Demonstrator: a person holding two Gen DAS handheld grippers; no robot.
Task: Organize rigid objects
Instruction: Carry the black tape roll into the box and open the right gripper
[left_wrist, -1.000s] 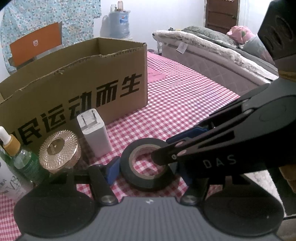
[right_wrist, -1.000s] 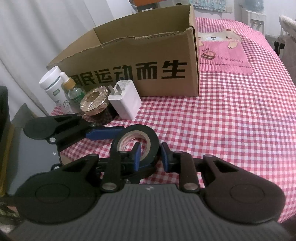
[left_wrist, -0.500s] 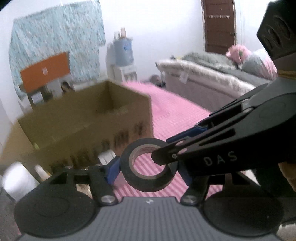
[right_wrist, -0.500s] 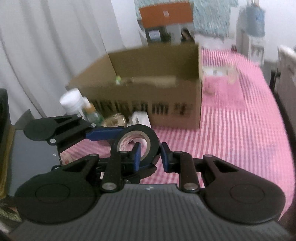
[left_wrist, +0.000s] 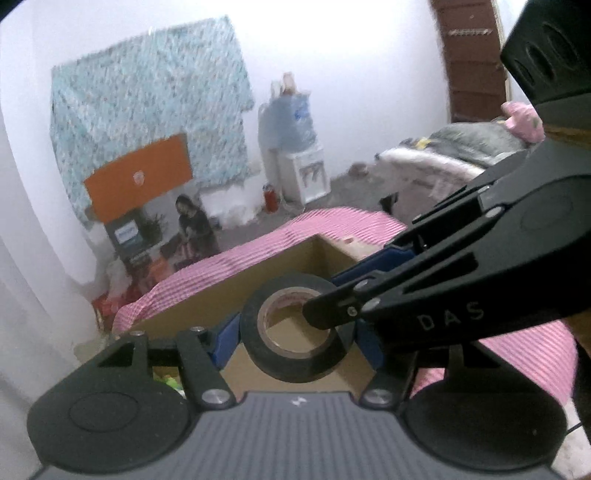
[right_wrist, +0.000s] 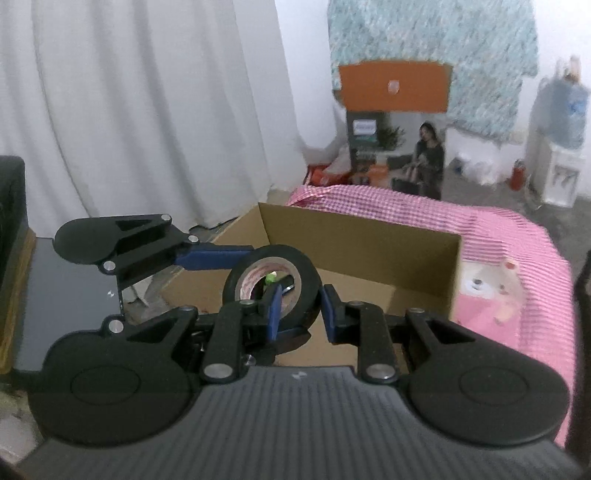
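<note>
Both grippers share one roll of black tape (left_wrist: 295, 328), and it's up in the air over the open cardboard box (right_wrist: 362, 236).

Left gripper (left_wrist: 295, 341): jaws abt half open, blue pads on opposite outer sides of the roll, so it grips the roll across its full width. In the right wrist view its arm comes in from the left w/ one blue finger (right_wrist: 214, 258) against the roll's upper left edge.

Right gripper (right_wrist: 299, 314): jaws narrow, pinching the roll's wall, w/ one blue pad inside the hole and the other on the outer face at the right. In the left wrist view it crosses from the right, black linkage marked "DAS", tip poking into the cardboard core.

Roll stands roughly on edge in the right wrist view, hole facing the camera, pale inner core w/ red print. Through the hole a small green thing (right_wrist: 271, 277) shows, lying in the box; can't tell what it is.

Box sits on a table w/ pink-and-white checked cloth (right_wrist: 517, 258). Box's brown inner walls and floor visible beneath the tape.

Bkgd: white curtain (right_wrist: 147, 110) at left, orange-topped carton (right_wrist: 395, 88) against the far wall under a blue-patterned fabric (left_wrist: 147, 110), water dispenser (left_wrist: 291, 147) w/ big bottle on top, bed (left_wrist: 461, 147) w/ grey bedding at right. Both views are somewhat blurred.
</note>
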